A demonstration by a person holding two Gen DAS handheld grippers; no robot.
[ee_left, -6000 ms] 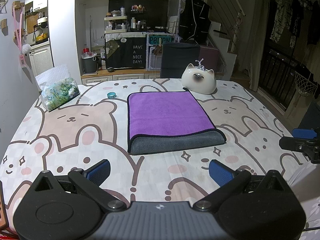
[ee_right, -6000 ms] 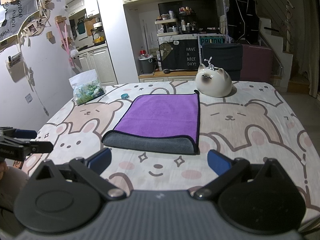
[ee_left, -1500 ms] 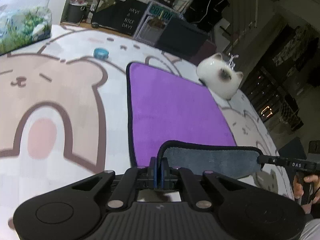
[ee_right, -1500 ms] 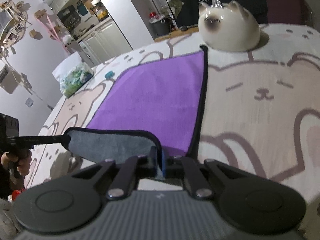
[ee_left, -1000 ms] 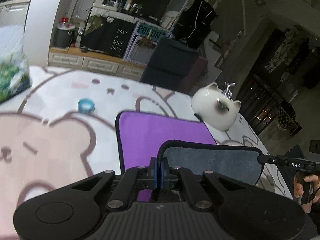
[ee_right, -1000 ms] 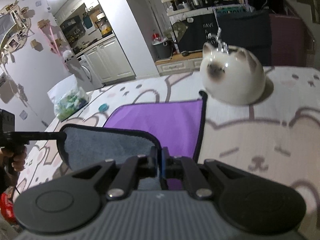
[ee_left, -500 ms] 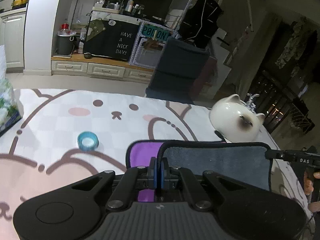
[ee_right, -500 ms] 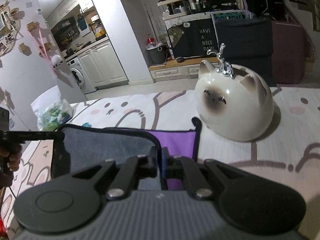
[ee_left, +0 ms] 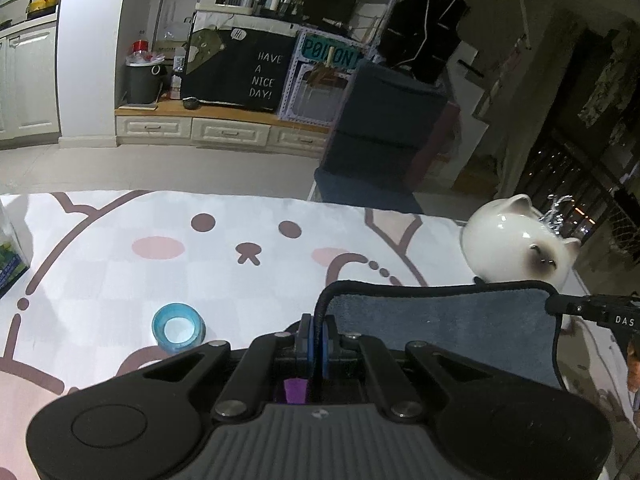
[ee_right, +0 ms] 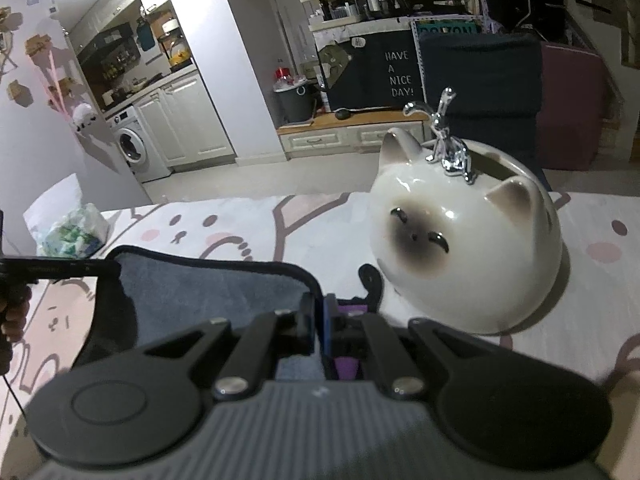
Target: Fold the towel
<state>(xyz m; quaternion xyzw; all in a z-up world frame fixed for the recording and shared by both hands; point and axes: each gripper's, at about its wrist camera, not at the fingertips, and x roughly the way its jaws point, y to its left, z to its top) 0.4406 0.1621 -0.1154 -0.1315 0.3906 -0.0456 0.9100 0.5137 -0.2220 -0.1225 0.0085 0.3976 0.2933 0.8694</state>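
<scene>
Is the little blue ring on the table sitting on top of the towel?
No, the blue ring lies on the bare bear-print tablecloth, left of the towel and apart from it.

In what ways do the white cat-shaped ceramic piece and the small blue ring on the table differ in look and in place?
The cat-shaped ceramic piece is white, round and tall, with a dark face and a silver ornament on top; the blue ring is low, flat and light blue. The cat stands beside the right gripper, next to the towel; the ring lies left of the left gripper. Both rest on the bear-print tablecloth.
</scene>
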